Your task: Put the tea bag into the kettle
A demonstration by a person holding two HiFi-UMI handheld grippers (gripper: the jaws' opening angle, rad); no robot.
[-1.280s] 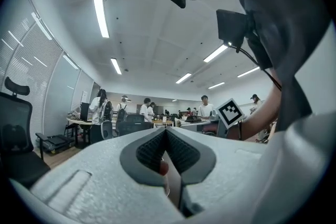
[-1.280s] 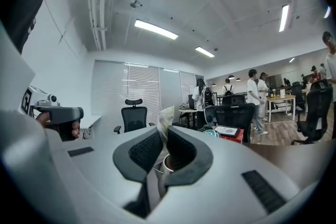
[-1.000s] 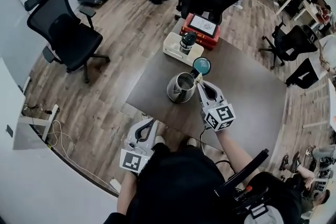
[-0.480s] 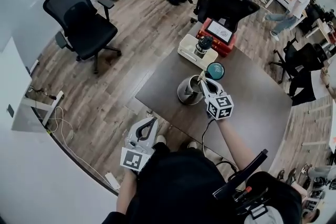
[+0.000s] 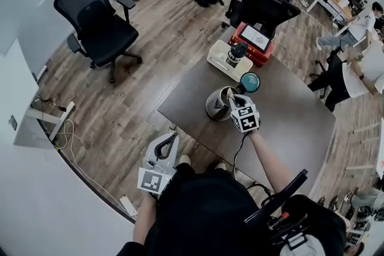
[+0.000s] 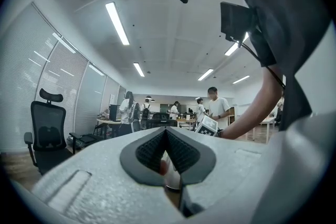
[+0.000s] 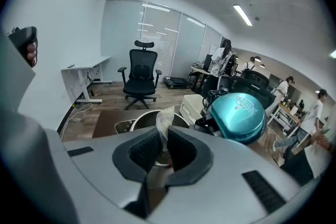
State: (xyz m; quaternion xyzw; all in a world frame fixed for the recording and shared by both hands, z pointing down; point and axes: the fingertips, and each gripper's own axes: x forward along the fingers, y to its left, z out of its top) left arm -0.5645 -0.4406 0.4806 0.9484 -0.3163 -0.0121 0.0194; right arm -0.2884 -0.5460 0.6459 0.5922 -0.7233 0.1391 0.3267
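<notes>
Pinching crumpled papery tea bag (image 7: 164, 122) | right tool (image 7: 164, 131) | over round steel kettle (image 7: 140, 118)

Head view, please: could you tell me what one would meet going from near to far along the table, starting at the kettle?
First the steel kettle → its open teal lid → cream tray → red box → black office chair beyond the table.

A round steel kettle (image 5: 215, 106) stands on the dark rectangular table (image 5: 288, 123), its teal lid (image 5: 248, 82) open at its right. Behind it sits a cream box (image 5: 221, 61), then a red case (image 5: 264, 57). The right tool (image 5: 231, 96), with a pale tea bag (image 7: 161, 124) between its jaws, is over the kettle's mouth.
</notes>
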